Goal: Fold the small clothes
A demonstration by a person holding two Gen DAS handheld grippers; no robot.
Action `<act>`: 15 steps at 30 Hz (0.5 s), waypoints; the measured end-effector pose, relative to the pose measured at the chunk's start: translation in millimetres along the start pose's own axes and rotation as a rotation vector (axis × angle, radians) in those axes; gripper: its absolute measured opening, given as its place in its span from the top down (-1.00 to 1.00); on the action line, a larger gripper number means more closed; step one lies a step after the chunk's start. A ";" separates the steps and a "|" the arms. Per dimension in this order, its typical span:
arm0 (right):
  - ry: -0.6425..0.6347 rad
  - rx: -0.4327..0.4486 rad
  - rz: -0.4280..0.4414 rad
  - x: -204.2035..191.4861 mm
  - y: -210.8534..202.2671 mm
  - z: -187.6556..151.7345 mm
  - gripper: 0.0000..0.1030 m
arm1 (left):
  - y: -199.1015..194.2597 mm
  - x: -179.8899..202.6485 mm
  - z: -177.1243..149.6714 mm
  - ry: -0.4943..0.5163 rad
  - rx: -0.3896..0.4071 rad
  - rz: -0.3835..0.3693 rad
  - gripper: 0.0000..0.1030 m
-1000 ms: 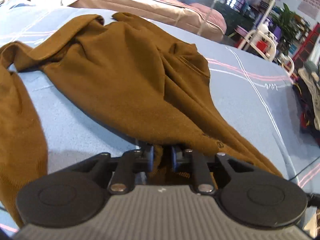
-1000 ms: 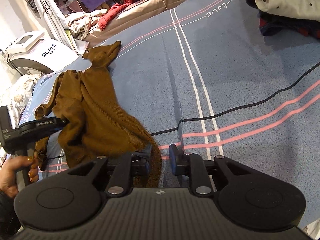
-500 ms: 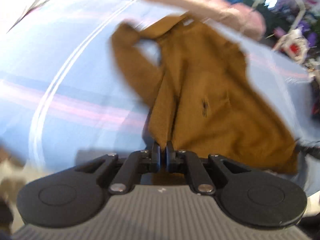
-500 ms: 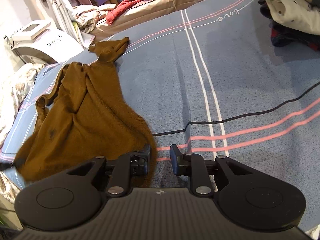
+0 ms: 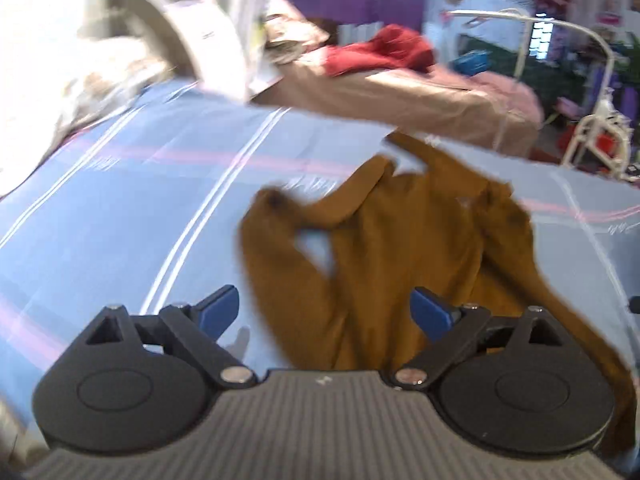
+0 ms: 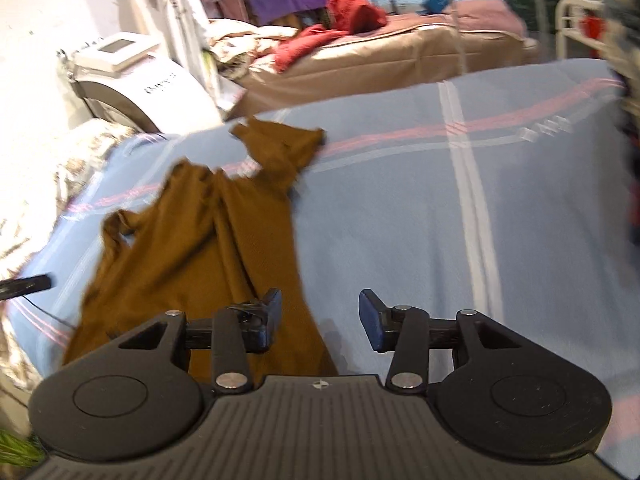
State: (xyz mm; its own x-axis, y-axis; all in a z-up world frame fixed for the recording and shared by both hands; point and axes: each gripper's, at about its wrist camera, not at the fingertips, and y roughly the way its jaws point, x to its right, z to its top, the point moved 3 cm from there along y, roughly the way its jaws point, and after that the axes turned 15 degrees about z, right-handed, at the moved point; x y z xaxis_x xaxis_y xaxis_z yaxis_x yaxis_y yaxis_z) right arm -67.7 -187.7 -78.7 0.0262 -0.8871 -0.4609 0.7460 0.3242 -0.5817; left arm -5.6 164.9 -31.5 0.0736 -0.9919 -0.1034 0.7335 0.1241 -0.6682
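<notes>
A brown long-sleeved garment [image 5: 404,252] lies crumpled on the blue striped bed sheet [image 5: 132,208], one sleeve curled at its left. My left gripper [image 5: 326,314] is wide open and empty, above the garment's near edge. In the right wrist view the garment [image 6: 208,240] lies left of centre, a sleeve reaching toward the far edge. My right gripper [image 6: 320,320] is open and empty, its left finger [image 6: 268,320] over the garment's near hem, its right finger over bare sheet. The left gripper's tip [image 6: 24,284] shows at the left edge.
A beige bed [image 6: 380,56] with a red garment [image 6: 340,20] stands beyond the sheet. A white machine [image 6: 136,76] stands at the back left. A light patterned blanket [image 6: 44,184] lies at the left edge. A white metal frame [image 5: 592,132] stands at the right.
My left gripper was shut on the garment's edge; it has opened, let go and drawn back. My right gripper has opened wider and lifted. The garment now lies loose on the sheet.
</notes>
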 end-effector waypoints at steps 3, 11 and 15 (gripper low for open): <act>-0.026 0.003 0.049 -5.2 35.9 35.4 -0.45 | 45.7 22.4 45.3 0.008 -0.001 -0.055 -0.81; 0.294 -0.023 0.103 36.7 152.1 101.5 -0.74 | 177.4 88.9 125.6 0.172 -0.036 -0.099 -0.83; 0.391 -0.063 0.125 44.3 190.3 103.5 -0.77 | 224.6 115.7 126.3 0.234 -0.097 -0.120 -0.83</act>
State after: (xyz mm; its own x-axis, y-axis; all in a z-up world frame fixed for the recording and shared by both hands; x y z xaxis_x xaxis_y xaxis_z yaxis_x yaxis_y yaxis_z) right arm 144.3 -199.2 -140.4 -0.1498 -0.6521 -0.7432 0.7107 0.4516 -0.5395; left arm 253.0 74.6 -100.5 -0.1763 -0.9680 -0.1789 0.6584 0.0191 -0.7524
